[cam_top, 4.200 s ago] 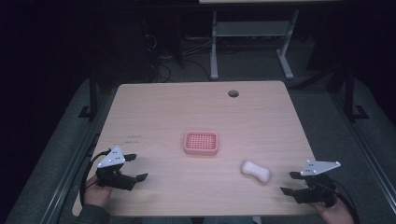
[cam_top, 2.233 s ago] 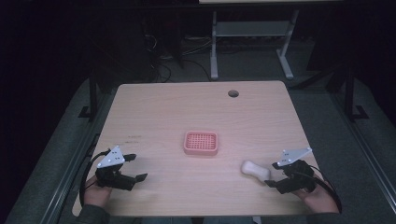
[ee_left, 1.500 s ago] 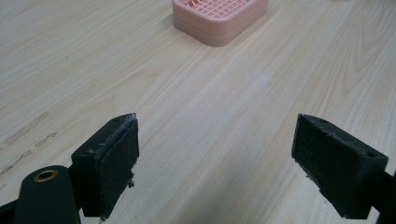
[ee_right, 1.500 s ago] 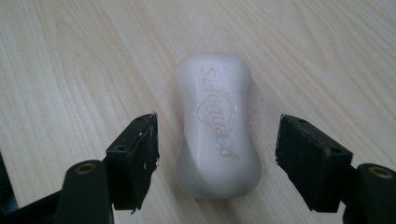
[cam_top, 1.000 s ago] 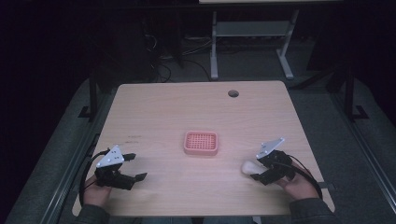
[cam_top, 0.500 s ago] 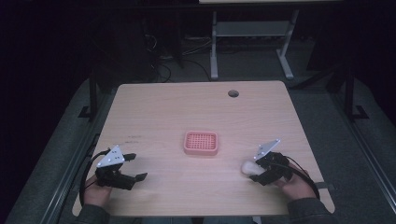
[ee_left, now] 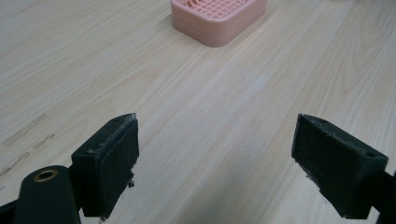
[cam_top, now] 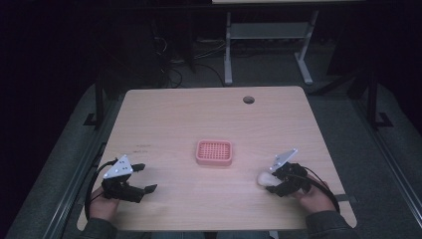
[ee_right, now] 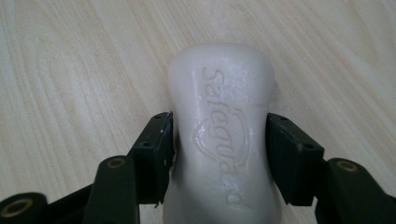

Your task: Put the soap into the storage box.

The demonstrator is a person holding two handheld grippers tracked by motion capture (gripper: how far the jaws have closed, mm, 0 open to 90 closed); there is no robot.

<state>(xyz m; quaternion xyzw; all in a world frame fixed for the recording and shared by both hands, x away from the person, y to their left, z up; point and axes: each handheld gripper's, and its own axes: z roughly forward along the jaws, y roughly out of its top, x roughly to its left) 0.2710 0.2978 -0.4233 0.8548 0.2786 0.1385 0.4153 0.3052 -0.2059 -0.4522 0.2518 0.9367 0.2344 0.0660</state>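
The right tongs (ee_right: 219, 149) have their two black jaws set against the waist of a white bar of soap (ee_right: 222, 140), one jaw on each narrow side, touching it or all but; the bar lies flat on the table (cam_top: 164, 124) with its embossed lettering facing up. In the high view the soap (cam_top: 263, 178) sits at about four o'clock from the pink soap dish (cam_top: 214, 153), near it but clearly apart, and the right tongs (cam_top: 277, 181) come at it from the person's side, the hand behind them at the table's near edge.

The left tongs (ee_left: 215, 172) stand wide open with nothing between the jaws; they hover low over bare wood at about eight o'clock from the dish (ee_left: 218, 18), which lies ahead of them, toward twelve in their own view; in the high view the left tongs (cam_top: 137, 181) rest well apart from everything else.

The step in hand looks like the grasp itself: the jaws are around the bar but it has not left the table. The next move, by my reading, calls for a firm squeeze at the waist, since soap is smooth and may slip; then a straight lift, a short carry toward ten o'clock, and a level lowering onto the dish's grid, long side matching long side; the left tongs seem to have no part to play here.
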